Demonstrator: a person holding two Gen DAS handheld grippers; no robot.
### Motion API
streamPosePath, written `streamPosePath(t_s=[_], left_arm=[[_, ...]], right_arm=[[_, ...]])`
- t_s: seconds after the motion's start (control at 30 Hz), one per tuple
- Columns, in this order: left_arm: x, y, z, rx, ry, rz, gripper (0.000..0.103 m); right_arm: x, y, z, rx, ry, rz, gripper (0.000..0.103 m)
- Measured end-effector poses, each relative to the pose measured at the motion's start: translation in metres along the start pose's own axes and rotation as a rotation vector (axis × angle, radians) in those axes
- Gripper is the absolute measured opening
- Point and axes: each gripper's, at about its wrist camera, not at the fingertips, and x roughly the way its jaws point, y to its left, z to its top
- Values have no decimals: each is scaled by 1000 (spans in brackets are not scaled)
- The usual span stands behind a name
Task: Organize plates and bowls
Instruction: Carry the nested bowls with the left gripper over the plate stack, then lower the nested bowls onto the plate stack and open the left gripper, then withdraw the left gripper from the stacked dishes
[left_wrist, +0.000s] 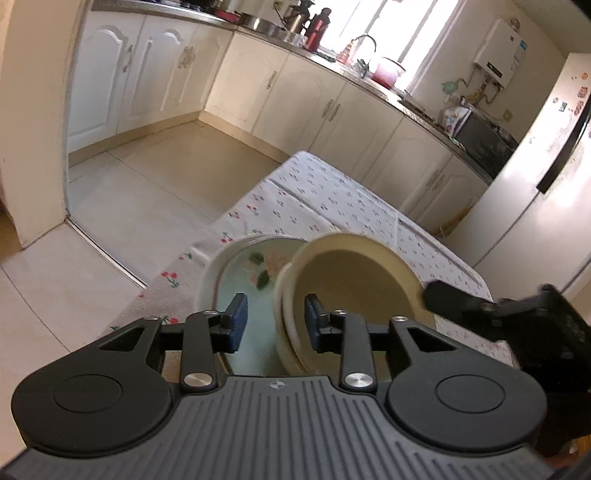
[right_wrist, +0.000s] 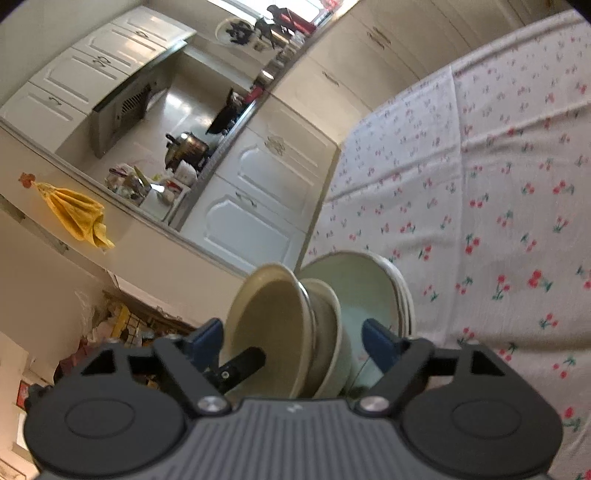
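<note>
Kitchen table (left_wrist: 332, 199) | bowls (left_wrist: 354, 280) on plates (left_wrist: 236, 280) | left tongs (left_wrist: 275, 325) narrow, right tongs (right_wrist: 293, 341) wide, neither gripping

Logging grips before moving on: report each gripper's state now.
Left gripper: open, rim of cream bowls between its jaws.
Right gripper: open, straddling the cream bowls.

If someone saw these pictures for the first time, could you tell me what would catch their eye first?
The stack of cream ceramic bowls, sitting on the pale green flowered plates at the near edge of the cherry-print tablecloth, draws the eye first. The left gripper straddles the bowls' rim, pads apart, while the right gripper stands open around the stack.
</note>
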Motion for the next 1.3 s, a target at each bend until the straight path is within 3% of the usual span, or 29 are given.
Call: streamPosePath(t_s=[0.13,0.57,0.93,1.3], left_arm=[[-12,-1,1,13,-36,14,56],[-41,-32,-23,129,-51,38,98],[-53,-46,-40,232,-49,82,103],[-60,-46,-52,312,-60,142,103]], right_arm=[[-18,2,0,-25,-62,-35,98],[-74,-5,-25,-133,-183,-250,100],[-118,-6,-50,-157,-225,-376,100],[-144,21,-78,-248,-249,-424,100]])
